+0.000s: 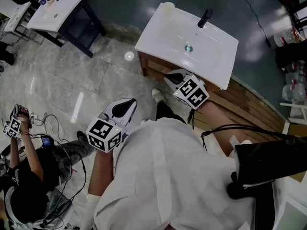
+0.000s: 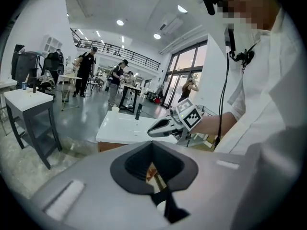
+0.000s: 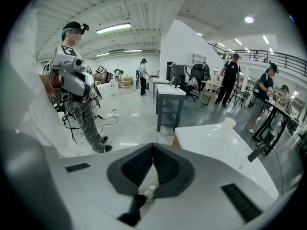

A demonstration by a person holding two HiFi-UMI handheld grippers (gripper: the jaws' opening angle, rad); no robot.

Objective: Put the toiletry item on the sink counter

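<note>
1. Toiletry item, a pale cup-shaped thing as far as the views show, stands upright on the far left corner of the sink counter. The counter is the biggest piece in the head view: a white surface with a shallow basin, on a wooden cabinet that stands on a grey marbled floor.
2. A second white surface on dark legs stands well apart from it at the upper left. A few things lie on its far end, too small to name.
3. Another person in dark clothes stands at the lower left of the head view, with cables lying on the floor beside them.
4. The right gripper hovers just before the sink counter's near edge. Its fingers are pressed together with nothing between them.
5. The left gripper is off to the left, over the floor and apart from the counter. Its fingers are likewise closed on nothing.
6. A black faucet rises at the counter's far edge, well apart from the toiletry item.
7. A small round drain sits in the basin, between the faucet and the near edge.
</note>
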